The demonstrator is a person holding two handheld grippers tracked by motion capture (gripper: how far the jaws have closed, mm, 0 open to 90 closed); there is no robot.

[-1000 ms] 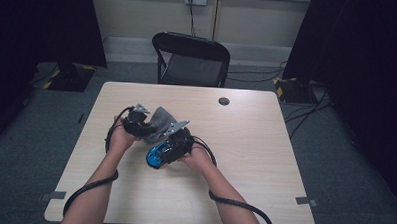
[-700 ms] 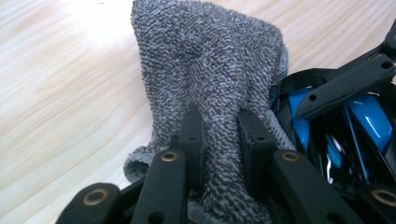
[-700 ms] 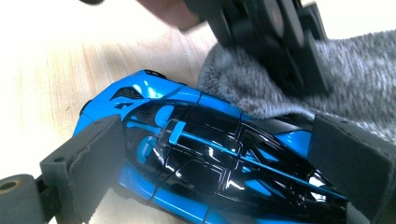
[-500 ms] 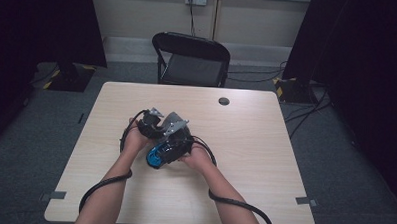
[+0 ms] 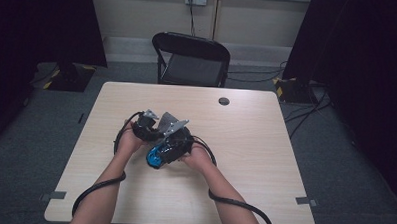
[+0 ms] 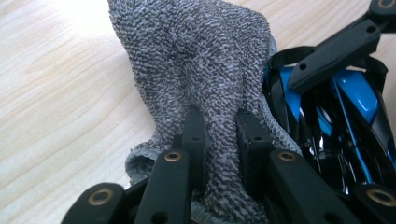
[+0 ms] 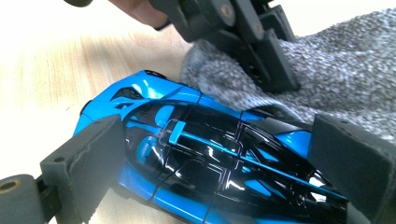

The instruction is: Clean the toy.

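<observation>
The tabletop, pale wood grain, carries the work near its middle, just in front of the person. Cloth: grey, nubbly terry weave, bunched into a standing fold with a stitched hem at the bottom; judged soft, light and limp, so it will drape and drag rather than hold shape, and is best taken by a gathered fold, as it is here. Its lower edge lies against the car's side. Car: a small toy, glossy blue body with black panels and a low, sleek roofline; judged rigid, light and slippery on its polished shell, with thin trim that may mark or snap under a hard squeeze. The flat flanks are the sound place to take hold, not the roof. Left tongs: closed tight on the pinched fold of cloth, pads sunk into the pile. Right tongs: gripping the car across its body, one pad on each side, holding it just above the tabletop.
</observation>
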